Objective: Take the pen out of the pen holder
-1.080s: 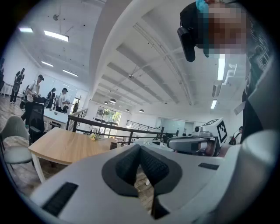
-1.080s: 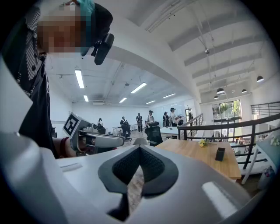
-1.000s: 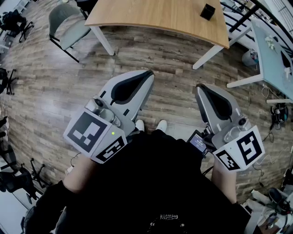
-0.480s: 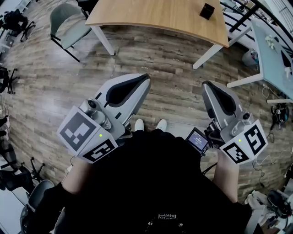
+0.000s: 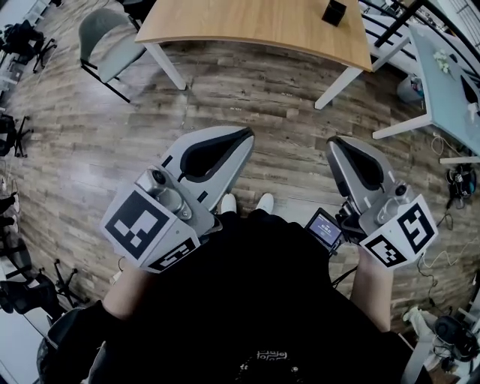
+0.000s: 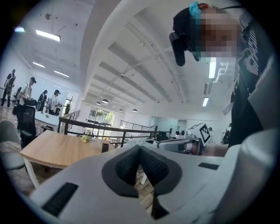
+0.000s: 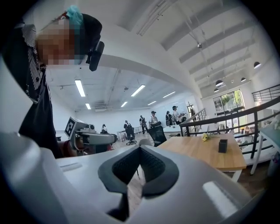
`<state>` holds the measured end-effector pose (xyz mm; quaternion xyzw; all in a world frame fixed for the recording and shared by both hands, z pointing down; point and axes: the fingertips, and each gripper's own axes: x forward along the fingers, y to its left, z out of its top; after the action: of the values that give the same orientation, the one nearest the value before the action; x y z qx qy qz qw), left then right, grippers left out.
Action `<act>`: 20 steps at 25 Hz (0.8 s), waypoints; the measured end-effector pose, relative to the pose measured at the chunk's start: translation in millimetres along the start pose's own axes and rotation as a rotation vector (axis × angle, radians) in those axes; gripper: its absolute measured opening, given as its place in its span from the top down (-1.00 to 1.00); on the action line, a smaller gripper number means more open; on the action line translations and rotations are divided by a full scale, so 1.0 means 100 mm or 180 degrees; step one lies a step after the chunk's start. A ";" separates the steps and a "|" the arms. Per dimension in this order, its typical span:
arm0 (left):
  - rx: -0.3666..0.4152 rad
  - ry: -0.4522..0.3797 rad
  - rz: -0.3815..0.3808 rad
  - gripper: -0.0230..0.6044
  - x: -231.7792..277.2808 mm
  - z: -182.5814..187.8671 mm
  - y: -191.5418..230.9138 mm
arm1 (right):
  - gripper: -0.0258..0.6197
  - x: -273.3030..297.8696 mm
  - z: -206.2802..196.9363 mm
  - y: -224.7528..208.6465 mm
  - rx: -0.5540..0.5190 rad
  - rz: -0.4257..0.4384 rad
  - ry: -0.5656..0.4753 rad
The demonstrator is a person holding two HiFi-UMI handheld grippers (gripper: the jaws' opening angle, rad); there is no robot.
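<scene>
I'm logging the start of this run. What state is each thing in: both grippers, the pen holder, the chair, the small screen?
Left gripper: shut, nothing between the jaws.
Right gripper: shut, nothing between the jaws.
Pen holder: upright on the wooden table, untouched; any pen is too small to tell.
Chair: unoccupied, beside the table.
Screen: lit.

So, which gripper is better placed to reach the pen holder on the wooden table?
Probably right: on the table the pen holder sits far right, nearer the right gripper than the left gripper. Both are shut, empty.

Wooden table (image 5: 255, 26); black pen holder (image 5: 333, 10) on top.
</scene>
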<state>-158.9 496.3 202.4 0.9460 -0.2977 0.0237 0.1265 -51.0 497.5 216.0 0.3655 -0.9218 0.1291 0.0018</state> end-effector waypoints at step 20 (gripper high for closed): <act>-0.0083 0.0123 0.0174 0.98 0.58 -0.11 -0.24 | 0.92 -0.49 -0.14 -0.60 0.0262 -0.0052 -0.0190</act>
<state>-97.2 485.4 214.4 0.9351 -0.3211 0.0415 0.1439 23.8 492.0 238.5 0.3764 -0.9124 0.1559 -0.0398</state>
